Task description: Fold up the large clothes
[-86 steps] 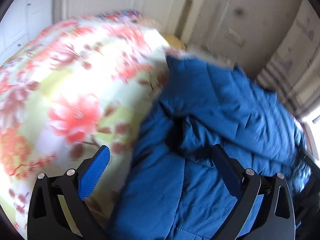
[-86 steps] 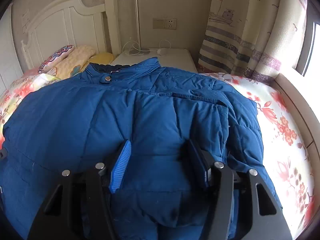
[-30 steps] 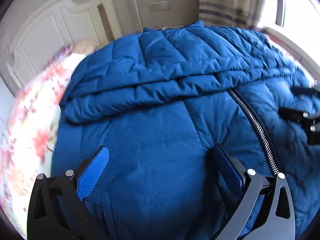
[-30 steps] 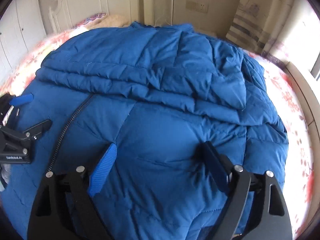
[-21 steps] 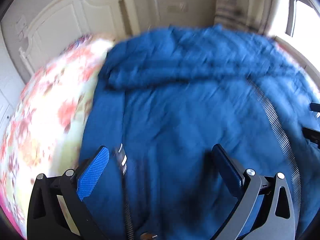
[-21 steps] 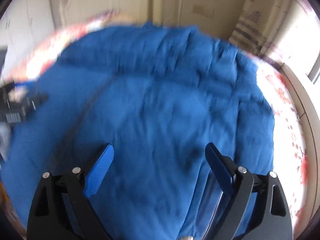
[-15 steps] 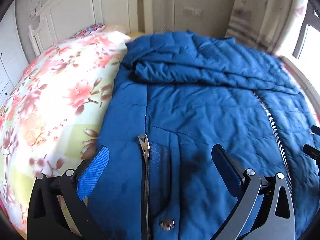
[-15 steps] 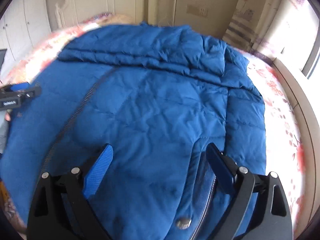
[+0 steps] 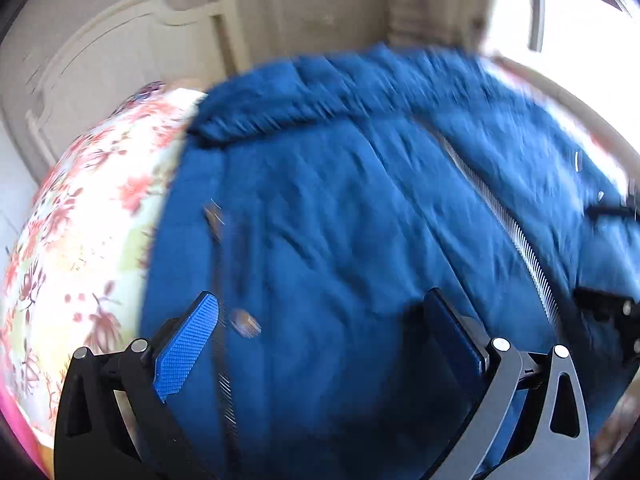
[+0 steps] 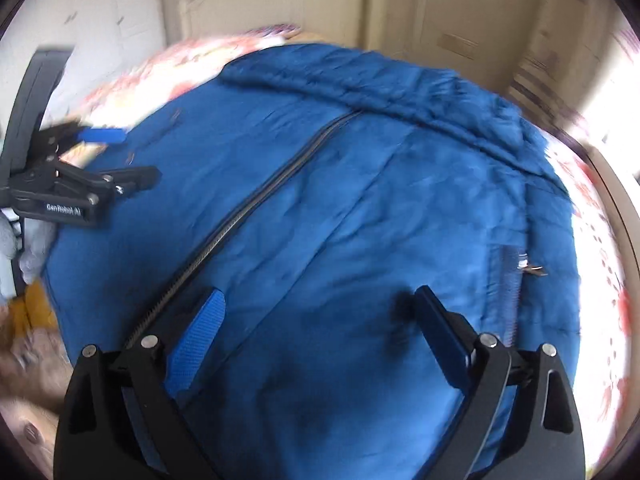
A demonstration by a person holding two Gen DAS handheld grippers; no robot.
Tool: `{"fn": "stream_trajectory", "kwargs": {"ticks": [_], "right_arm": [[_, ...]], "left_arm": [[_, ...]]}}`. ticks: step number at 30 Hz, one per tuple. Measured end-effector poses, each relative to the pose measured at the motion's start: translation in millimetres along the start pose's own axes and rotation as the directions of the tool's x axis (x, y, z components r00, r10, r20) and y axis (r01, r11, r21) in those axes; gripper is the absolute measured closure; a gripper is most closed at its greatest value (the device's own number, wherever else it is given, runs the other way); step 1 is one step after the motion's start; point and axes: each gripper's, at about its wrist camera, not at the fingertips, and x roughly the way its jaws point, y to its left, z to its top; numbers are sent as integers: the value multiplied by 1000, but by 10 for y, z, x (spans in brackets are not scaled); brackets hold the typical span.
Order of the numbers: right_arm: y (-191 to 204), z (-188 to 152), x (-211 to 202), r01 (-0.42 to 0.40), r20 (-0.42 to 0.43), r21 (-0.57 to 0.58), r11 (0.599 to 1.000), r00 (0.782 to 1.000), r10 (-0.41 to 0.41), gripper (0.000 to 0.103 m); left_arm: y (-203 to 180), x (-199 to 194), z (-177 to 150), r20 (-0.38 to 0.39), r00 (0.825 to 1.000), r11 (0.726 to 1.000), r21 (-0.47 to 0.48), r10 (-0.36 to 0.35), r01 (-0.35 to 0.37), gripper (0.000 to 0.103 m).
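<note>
Blue padded jacket (image 10: 360, 200) is lying spread zipper-up across the floral bed (image 9: 80, 240), both the left gripper (image 9: 320, 344) and right gripper (image 10: 316, 320) are hovering wide and empty over its lower-frame hem, likely repositioning to grab side edges next, bare bedding showing left and right

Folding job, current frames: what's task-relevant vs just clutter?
In play:
blue puffer jacket
its front zipper
left gripper, open
right gripper, open, empty

Just there:
floral bedspread
white headboard
striped curtain
</note>
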Motion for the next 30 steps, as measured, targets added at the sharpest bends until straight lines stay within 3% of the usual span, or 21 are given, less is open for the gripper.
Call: {"fn": "stream_trajectory", "kwargs": {"ticks": [2, 4, 7, 8, 10, 12, 15, 17, 19, 22, 26, 30], "right_arm": [[-29, -5, -34, -19, -11, 26, 999, 1000, 20, 7], [-39, 2, -112, 3, -7, 43, 999, 1000, -2, 7], [-74, -114, -374, -30, 83, 77, 997, 996, 23, 7], [-82, -160, -389, -46, 92, 88, 995, 995, 38, 7], [-96, -345, -289, -41, 29, 92, 995, 999, 38, 5], [-71, -492, -344, -44, 107, 73, 996, 994, 36, 5], [-68, -536, -454, -38, 102, 104, 994, 994, 27, 5], [-116, -552, -571, -10, 128, 117, 993, 992, -5, 5], [-179, -626, -666, 15, 144, 112, 994, 989, -31, 5], [-281, -817, -592, 16, 78, 130, 991, 997, -27, 4], [-398, -1039, -844, 24, 124, 176, 984, 991, -47, 4], [-752, -1292, -1047, 108, 123, 303, 947, 981, -151, 4]], "left_arm": [[12, 30, -63, 24, 1000, 1000, -13, 4, -4, 4], [126, -3, -55, -12, 1000, 998, -61, -25, 24, 4], [233, -262, -172, 37, 998, 993, -100, -54, 58, 5], [245, -297, -248, 42, 998, 994, -95, -52, 56, 5], [307, -235, -407, 3, 1000, 997, -76, 4, -4, 4], [407, -254, -620, 44, 998, 993, -108, -44, 48, 4], [450, -349, -678, 52, 998, 994, -107, -26, 31, 4], [475, -466, -722, 67, 997, 994, -109, 29, -22, 4], [518, -520, -779, 76, 997, 993, -115, 30, -22, 4], [606, -479, -883, 63, 998, 990, -144, -7, 16, 4], [673, -600, -945, 81, 996, 987, -156, 49, -36, 4], [853, -622, -1054, 91, 995, 974, -226, 41, -19, 4]]}}
